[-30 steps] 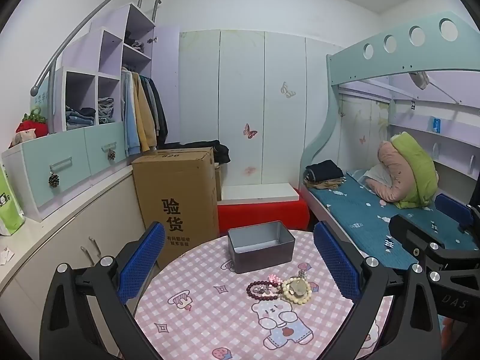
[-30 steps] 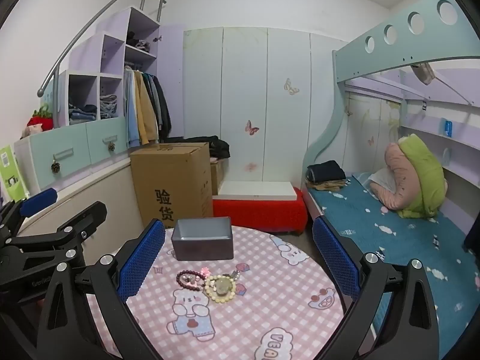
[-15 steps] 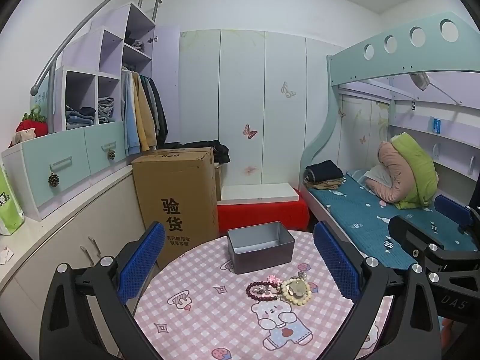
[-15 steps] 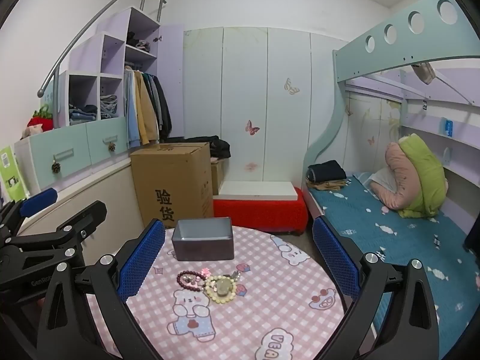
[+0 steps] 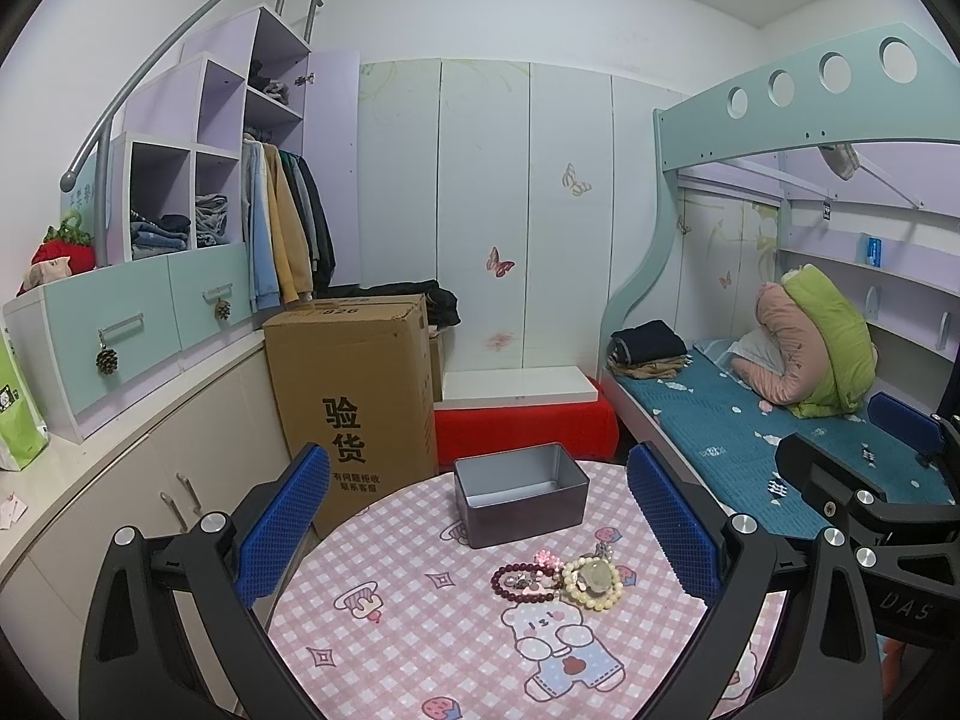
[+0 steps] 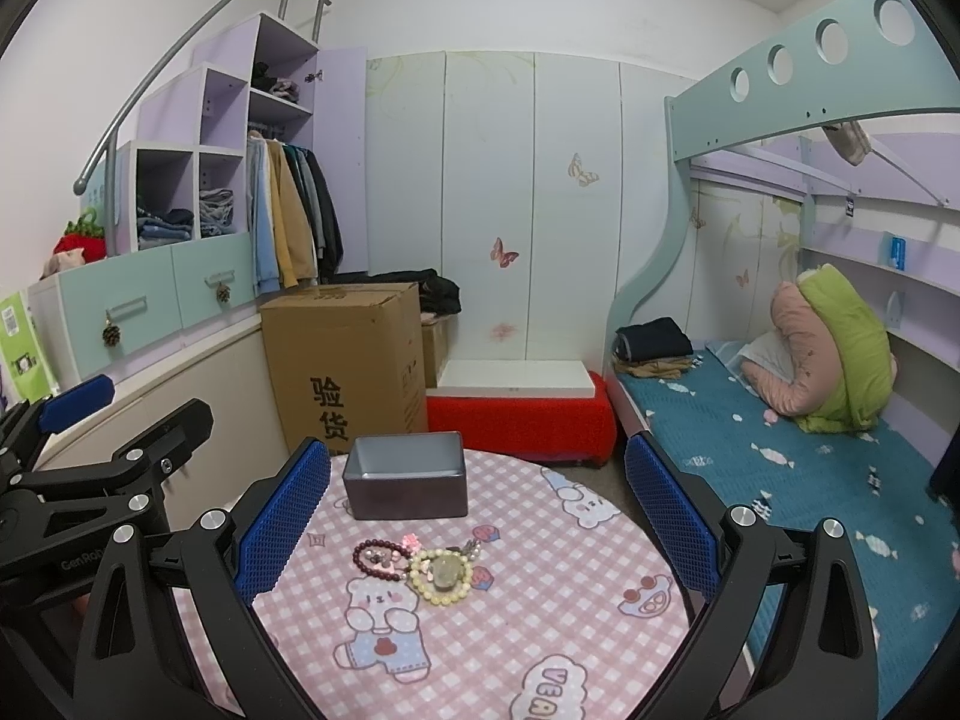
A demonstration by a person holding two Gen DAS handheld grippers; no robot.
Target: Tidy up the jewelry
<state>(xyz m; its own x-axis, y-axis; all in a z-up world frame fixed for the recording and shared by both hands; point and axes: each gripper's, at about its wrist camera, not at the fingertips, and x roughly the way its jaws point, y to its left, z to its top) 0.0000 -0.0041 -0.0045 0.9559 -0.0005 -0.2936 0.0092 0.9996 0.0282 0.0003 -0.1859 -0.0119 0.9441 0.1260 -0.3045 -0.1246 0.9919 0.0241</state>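
Observation:
A small pile of jewelry lies on the round table with the pink checked cloth [image 5: 420, 630] [image 6: 570, 618]: a dark red bead bracelet [image 5: 521, 583] [image 6: 379, 558], a cream bead bracelet with a pale stone [image 5: 591, 581] [image 6: 443, 575] and a small pink flower piece [image 5: 545, 558] [image 6: 411, 540]. Behind the pile stands an open grey metal box [image 5: 521, 495] [image 6: 407, 476], nothing inside that shows. My left gripper [image 5: 479, 531] hovers open above the table, short of the jewelry. My right gripper [image 6: 477, 528] is open too, jewelry lying between its blue pads. Each gripper shows at the edge of the other's view.
A tall cardboard box [image 5: 354, 390] stands behind the table on the left, next to white cabinets [image 5: 150, 480]. A red low bench [image 5: 522, 426] sits past the table. The bunk bed with a teal mattress [image 6: 780, 450] runs along the right.

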